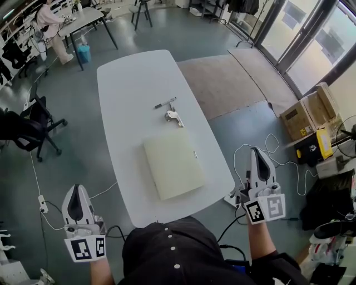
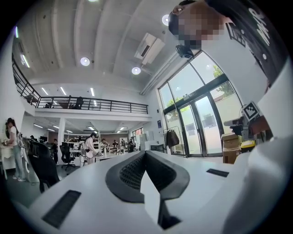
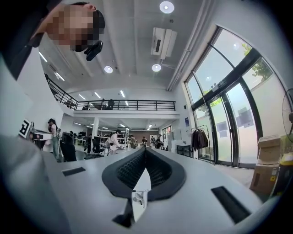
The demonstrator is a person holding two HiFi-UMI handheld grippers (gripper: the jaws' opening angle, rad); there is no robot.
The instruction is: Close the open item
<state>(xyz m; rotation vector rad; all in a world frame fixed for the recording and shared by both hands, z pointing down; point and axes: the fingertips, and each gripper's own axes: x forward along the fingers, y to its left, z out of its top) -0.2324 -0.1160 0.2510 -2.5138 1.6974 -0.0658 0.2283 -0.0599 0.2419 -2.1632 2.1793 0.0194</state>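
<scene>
Flanking person's torso, nearest camera, both off the table: 2 grippers.
- left gripper (image 1: pixel 75 192): held low at person's left, over floor, tips aimed fwd. Jaws together, nothing betw. them.
- right gripper (image 1: pixel 258 156): at person's right, past the table's near-right corner, tips aimed fwd. Jaws together, nothing betw. them.

Table (image 1: pixel 130 89): 1, white, rounded corners, long axis running away from person.

Cream flat item (image 1: pixel 173 171): 1, laptop or folder, can't tell which. Lies flat on near part of table, toward right edge, lid down. Long axis runs roughly along table length, near end skewed slightly right, far end left. Small tab on right long edge. Well apart from both grippers.

Metal piece (image 1: pixel 174 116): 1, small, silvery, just beyond item's far edge, not touching it.

Pen (image 1: pixel 165 103): 1, dark w/ pale part, just beyond metal piece, lying crosswise to table, right end further off.

Office chair (image 1: pixel 28 125): 1, black, on floor left of table.

Rug (image 1: pixel 222 78): 1, tan, on floor right of table.

Cardboard box (image 1: pixel 308 111): 1, open, far right.

Far table (image 1: pixel 83 19): 1, grey, top left, w/ 1 seated person (image 1: pixel 49 16).
</scene>
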